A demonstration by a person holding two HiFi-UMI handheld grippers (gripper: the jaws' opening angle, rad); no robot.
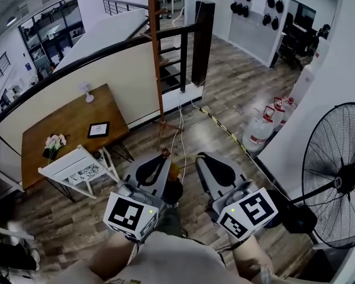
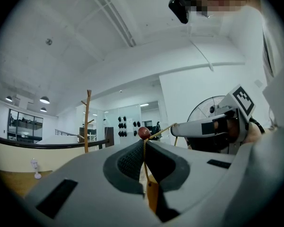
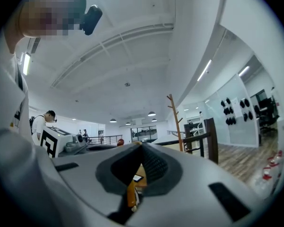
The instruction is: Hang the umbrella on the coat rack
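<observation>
Jaws of left gripper (image 2: pixel 143 149), right gripper (image 3: pixel 137 148) pinching yellow cord (image 2: pixel 162 129), umbrella (image 1: pixel 173 173) mostly hidden

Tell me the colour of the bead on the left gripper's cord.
The bead is dark red; the left gripper view shows it best.

Wooden table (image 1: pixel 71 123), flowers (image 1: pixel 54 142), perhaps a tablet (image 1: pixel 98 129), small white fan (image 1: pixel 86 92), plank floor (image 1: pixel 236 87)

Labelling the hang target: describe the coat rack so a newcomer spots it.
Find the cream half wall behind the wooden table. At its right end, beside the black stair railing, stands the coat rack. It's the only slim brown pole with angled pegs; the railing bars are black.
</observation>
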